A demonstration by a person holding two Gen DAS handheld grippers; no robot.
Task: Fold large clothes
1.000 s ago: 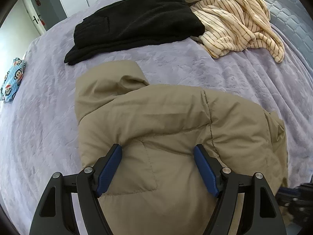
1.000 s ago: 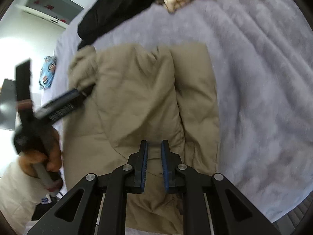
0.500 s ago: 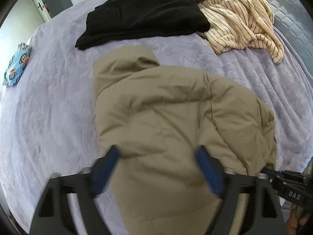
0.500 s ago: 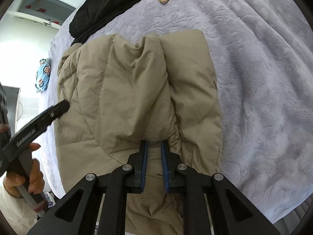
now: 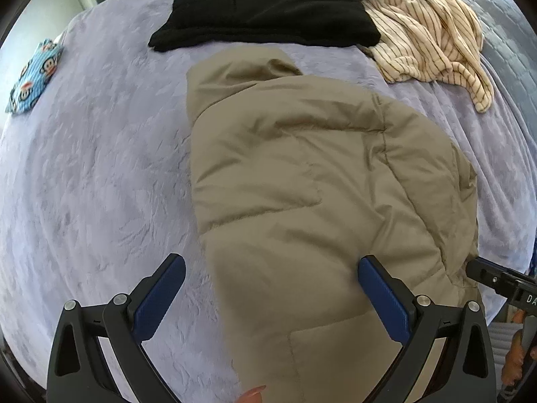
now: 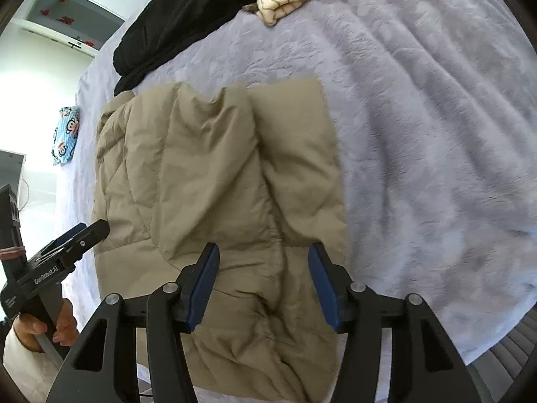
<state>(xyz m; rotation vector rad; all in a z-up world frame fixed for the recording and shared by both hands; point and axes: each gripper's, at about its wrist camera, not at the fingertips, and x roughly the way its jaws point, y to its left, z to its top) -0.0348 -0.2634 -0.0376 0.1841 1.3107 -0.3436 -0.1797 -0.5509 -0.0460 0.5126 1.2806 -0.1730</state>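
Right wrist view: right gripper [image 6: 263, 262], low centre, has just spread its jaws, clamping nothing, over the tan puffer jacket [image 6: 214, 181] mid-frame on the lilac bedspread [image 6: 419, 134]; left gripper [image 5: 268, 288] gapes wide; black garment [image 5: 268, 3] lies beyond

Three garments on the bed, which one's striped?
The cream garment at the far right, crumpled beside the folded black one. The tan jacket is plain.

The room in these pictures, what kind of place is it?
Most likely a bedroom at home. A wide bed with a lilac cover fills both views, clothes lie on it, such as a tan jacket and a black garment, and a white cupboard stands behind.
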